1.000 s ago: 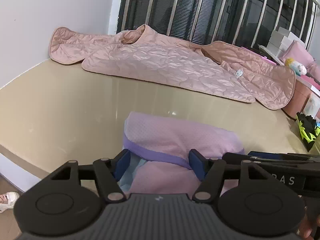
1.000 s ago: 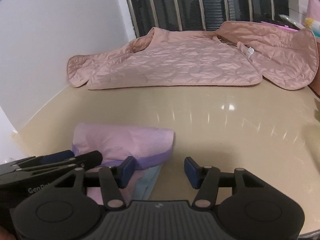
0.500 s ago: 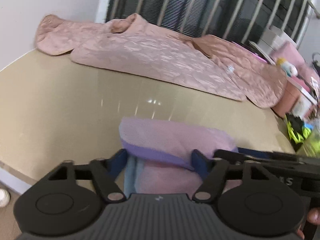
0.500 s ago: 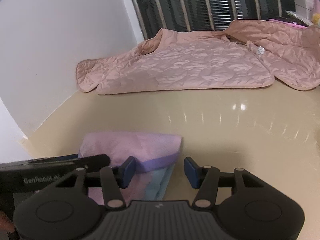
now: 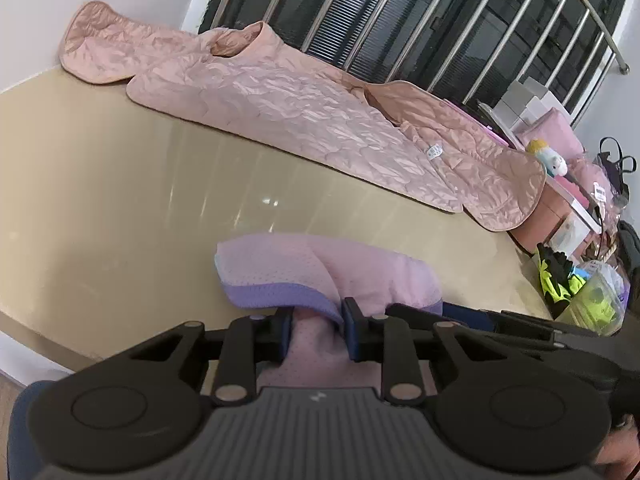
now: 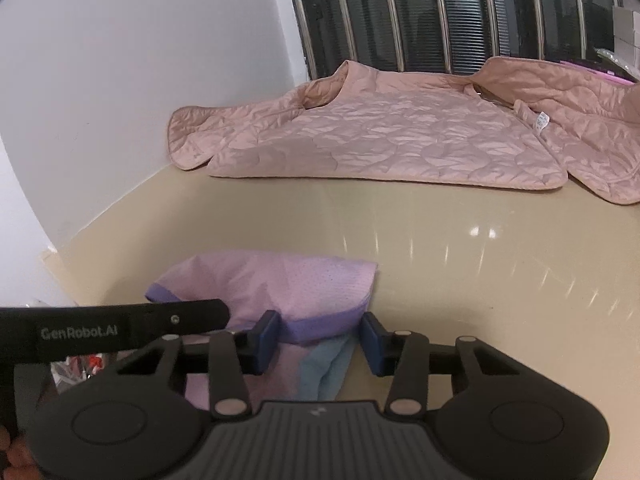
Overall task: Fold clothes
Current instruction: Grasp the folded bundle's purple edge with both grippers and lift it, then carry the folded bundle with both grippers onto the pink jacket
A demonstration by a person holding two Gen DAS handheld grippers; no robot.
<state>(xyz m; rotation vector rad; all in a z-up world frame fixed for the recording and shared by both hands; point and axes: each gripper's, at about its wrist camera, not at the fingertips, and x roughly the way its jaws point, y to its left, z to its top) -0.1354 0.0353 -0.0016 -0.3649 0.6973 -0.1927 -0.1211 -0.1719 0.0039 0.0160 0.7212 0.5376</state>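
Pinching now: your left gripper (image 5: 316,330) has just been closing its jaws, and they sit clamped on a gathered ridge of the pink top (image 5: 328,268) right at its purple band (image 5: 276,294). Your right gripper (image 6: 319,338) has been closing too, but its jaws stand spread on either side of the band's other end, cloth between the pads (image 6: 267,334) and no squeeze showing yet. So one corner is caught and one is not.

The top lies bunched at the near edge of the table (image 6: 460,248), part folded, with a blue panel (image 6: 324,368) showing under the band in the right view. The two grippers sit close side by side, the left one's black arm crossing the right camera's lower left.

To do this step well, finish the right pinch before you lift anything. Take the band itself, all layers together, not only the thin mesh above it, or the blue layer is likely to slip out and trail. Match the depth of the left bite, so both corners rise evenly. Then lift level and keep the hem taut between your hands; a sagging middle gives a crooked crease.

Carry it forward onto the bare table ahead, and stop well short of the quilted jacket (image 5: 304,112) spread along the far side by the window bars (image 5: 400,20).
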